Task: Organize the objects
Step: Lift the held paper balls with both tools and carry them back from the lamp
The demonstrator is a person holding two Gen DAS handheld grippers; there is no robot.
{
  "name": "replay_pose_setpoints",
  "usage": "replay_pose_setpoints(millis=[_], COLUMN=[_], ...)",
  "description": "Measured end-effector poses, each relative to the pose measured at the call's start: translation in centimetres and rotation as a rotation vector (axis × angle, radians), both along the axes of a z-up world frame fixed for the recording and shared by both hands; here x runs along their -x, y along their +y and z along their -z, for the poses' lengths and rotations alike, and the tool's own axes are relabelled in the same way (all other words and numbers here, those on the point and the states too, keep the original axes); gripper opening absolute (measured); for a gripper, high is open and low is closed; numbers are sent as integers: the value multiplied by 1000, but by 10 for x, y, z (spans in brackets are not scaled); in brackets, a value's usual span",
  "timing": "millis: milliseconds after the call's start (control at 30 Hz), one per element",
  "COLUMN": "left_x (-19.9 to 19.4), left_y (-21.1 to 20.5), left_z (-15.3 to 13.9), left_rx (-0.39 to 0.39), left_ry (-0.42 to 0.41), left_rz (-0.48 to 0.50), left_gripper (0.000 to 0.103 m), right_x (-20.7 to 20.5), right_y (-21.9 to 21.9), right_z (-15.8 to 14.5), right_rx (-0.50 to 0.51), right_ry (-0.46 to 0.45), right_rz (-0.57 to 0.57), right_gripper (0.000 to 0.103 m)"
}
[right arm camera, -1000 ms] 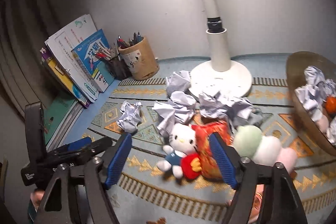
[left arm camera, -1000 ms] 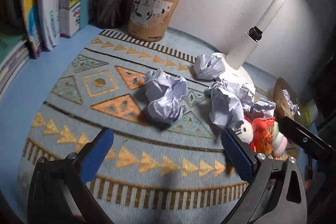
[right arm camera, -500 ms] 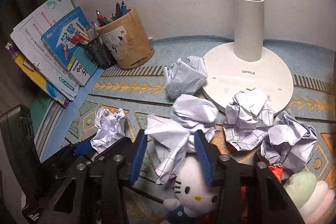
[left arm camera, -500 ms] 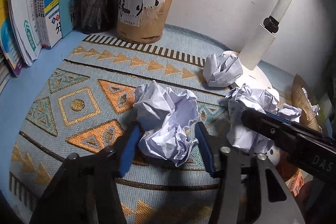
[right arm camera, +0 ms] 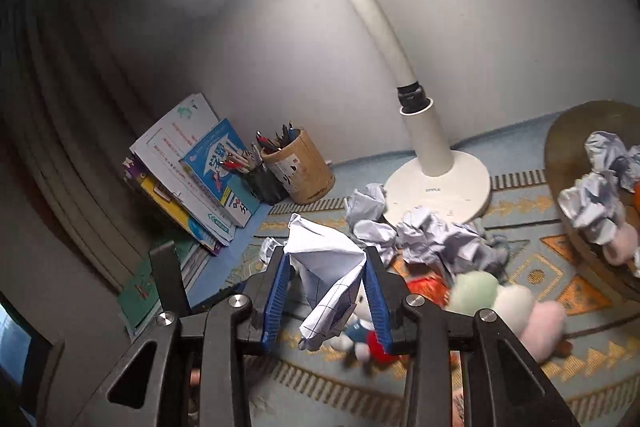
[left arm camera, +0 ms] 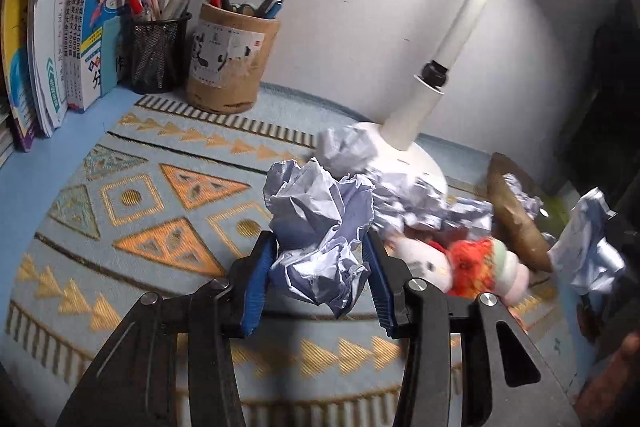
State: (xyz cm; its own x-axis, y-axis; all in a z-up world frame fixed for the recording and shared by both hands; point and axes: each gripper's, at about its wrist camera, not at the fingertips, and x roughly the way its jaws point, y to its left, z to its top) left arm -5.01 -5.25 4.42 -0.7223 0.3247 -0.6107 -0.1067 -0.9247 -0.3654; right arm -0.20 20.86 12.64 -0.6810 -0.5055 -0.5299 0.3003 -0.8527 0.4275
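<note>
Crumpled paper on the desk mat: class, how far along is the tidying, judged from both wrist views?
Done: some paper balls already lie in the brown bowl.
In hand: the left gripper is shut on one paper ball; the right gripper is shut on another crumpled sheet.
Left: loose paper by the lamp base, and the plush toys on the mat.

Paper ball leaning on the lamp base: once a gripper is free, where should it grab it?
Probably the crumpled paper ball across its bulging middle, from the mat side above; the lamp base blocks its far flank, and its creases should give under the pads.
</note>
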Motion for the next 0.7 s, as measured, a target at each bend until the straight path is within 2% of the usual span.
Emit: replay_pose_setpoints(millis=[67, 133, 200, 267, 367, 433, 467, 533, 567, 700], left_x=[-27, -49, -67, -77, -83, -86, -86, -83, -84, -87], left_y=[20, 41, 59, 72, 78, 81, 82, 82, 82, 85], left_z=[-3, -1, 8, 15, 19, 17, 18, 20, 20, 20], left_rx=[-12, -6, 20, 51, 47, 91, 93, 90, 91, 93], left_ry=[0, -17, -19, -8, 10, 43, 38, 19, 18, 28], left_rz=[36, 43, 30, 24, 13, -6, 3, 21, 24, 34], left_gripper=[42, 42, 42, 42, 42, 42, 42, 42, 42, 42], right_x=[-25, -38, -47, -55, -71, -79, -81, -85, -88, -103], right_y=[23, 46, 62, 69, 70, 66, 65, 68, 72, 86], right_z=[10, 28, 49, 66, 77, 82, 84, 88, 90, 92], right_rx=[-68, -77, -57, -85, -247, -325, -333, -310, -298, -227], right_ry=[-31, -106, -183, -234, -244, -232, -233, -228, -216, -196], right_rz=[50, 107, 112, 91, 94, 74, 60, 60, 70, 89], right_gripper=[37, 37, 37, 37, 37, 38, 40, 55, 67, 68])
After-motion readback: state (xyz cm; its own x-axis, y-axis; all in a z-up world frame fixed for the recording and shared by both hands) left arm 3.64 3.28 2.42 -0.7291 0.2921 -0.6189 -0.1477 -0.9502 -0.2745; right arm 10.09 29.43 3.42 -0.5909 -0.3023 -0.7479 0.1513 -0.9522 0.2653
